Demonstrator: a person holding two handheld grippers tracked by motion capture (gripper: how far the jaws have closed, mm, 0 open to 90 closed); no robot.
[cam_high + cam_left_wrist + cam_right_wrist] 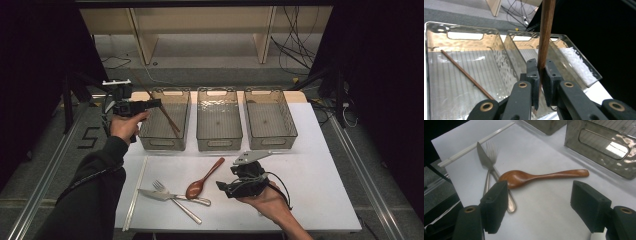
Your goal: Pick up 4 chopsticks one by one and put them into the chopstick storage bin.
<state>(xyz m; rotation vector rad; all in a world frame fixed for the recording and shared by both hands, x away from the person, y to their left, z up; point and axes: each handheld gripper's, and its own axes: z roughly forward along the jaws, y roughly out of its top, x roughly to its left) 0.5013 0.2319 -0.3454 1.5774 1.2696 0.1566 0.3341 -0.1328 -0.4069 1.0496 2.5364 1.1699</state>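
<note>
the white table (310, 165) carries three clear bins; no writing can be read on them. the left bin (165, 141) holds one brown chopstick (464, 73). above it the left gripper (541, 75) is clamped on a second chopstick (545, 32). the right gripper (539, 202), jaws wide and empty, hovers near the wooden spoon (534, 177), fork (491, 152) and knife (482, 157).

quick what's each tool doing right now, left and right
Left tool: closed on a brown chopstick, over the left bin.
Right tool: open, holding nothing, above the table near the wooden spoon.
</note>
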